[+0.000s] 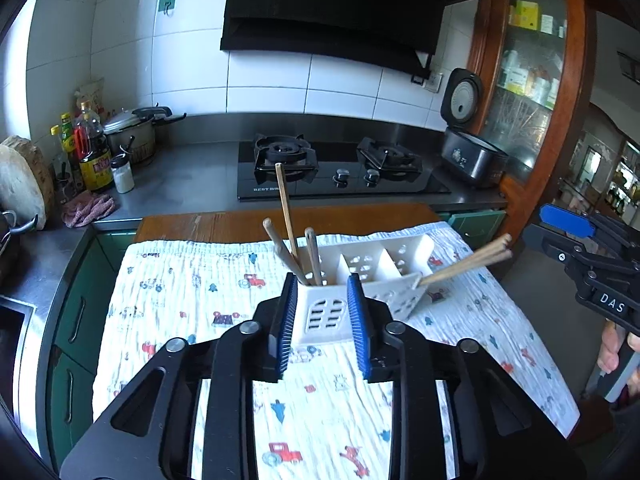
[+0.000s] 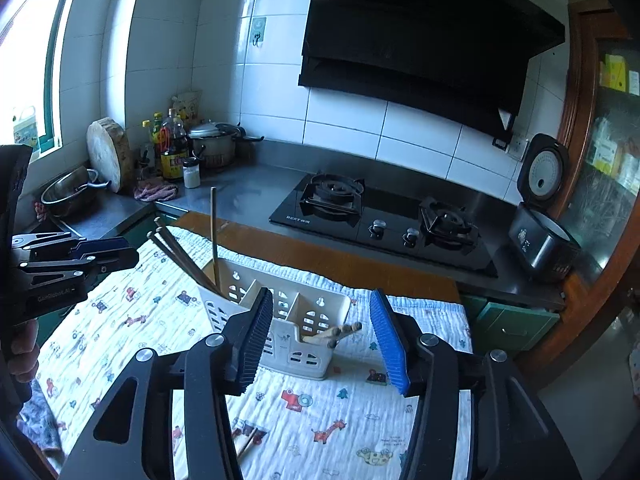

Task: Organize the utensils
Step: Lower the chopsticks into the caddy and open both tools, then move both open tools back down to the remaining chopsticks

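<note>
White plastic caddy (image 1: 362,276) is steadied between the left hand-held gripper's (image 1: 322,322) pads, chopsticks (image 1: 466,262) sorted inside, while the right hand-held gripper (image 2: 320,344) hangs apart, empty.

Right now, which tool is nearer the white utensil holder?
Left. The left tool straddles the near end of the utensil holder. The right tool hovers open off its other end, apart.
</note>
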